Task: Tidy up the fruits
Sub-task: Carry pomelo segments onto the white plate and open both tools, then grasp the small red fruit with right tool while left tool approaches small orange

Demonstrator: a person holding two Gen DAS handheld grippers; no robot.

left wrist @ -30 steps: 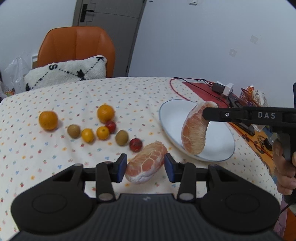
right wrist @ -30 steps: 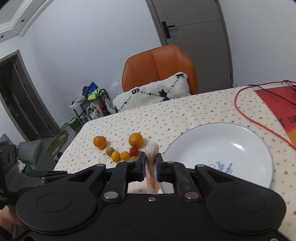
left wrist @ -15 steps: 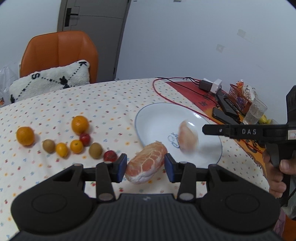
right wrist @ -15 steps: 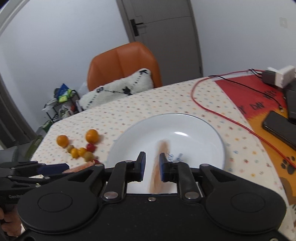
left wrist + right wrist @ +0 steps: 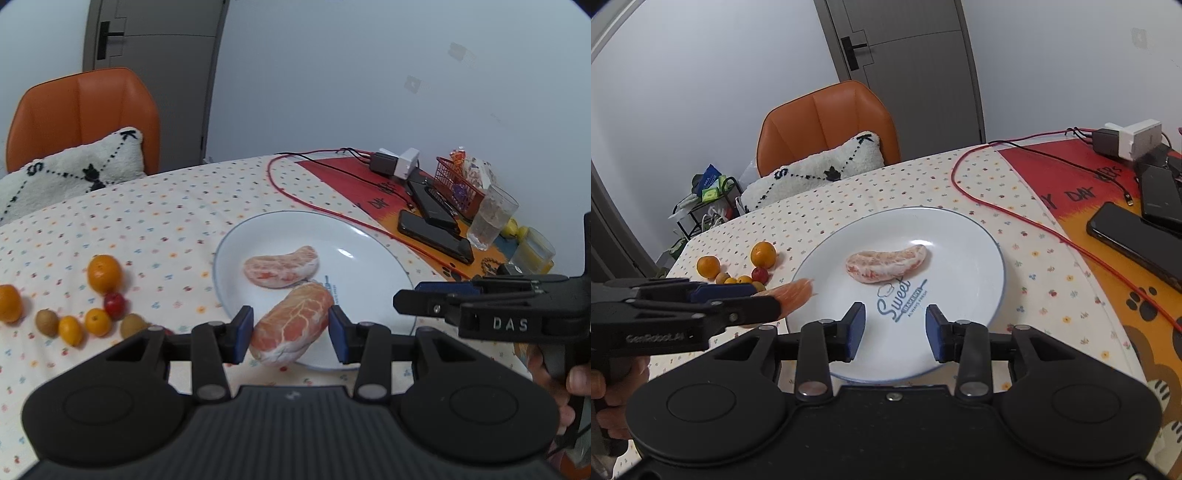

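One pomelo wedge (image 5: 291,329) is clamped between the left gripper (image 5: 291,330) fingers over the plate (image 5: 376,258) near edge, a second wedge (image 5: 886,264) is laid mid-plate, and the right gripper (image 5: 895,328) is spread wide, holding nothing.

I see a glossy white glazed plate (image 5: 975,236) catching a bright highlight, set on a matt cloth table cover (image 5: 886,184) printed with small dots. The 2 peeled pomelo segments (image 5: 281,266) look moist and rough, veined with white membrane. My left gripper (image 5: 290,334) is matt black plastic with blue rubbery pads (image 5: 243,332). The chair (image 5: 827,122) reads as smooth orange leather, the cushion (image 5: 816,173) as fuzzy fleece. The tumbler (image 5: 491,218) is clear glass.
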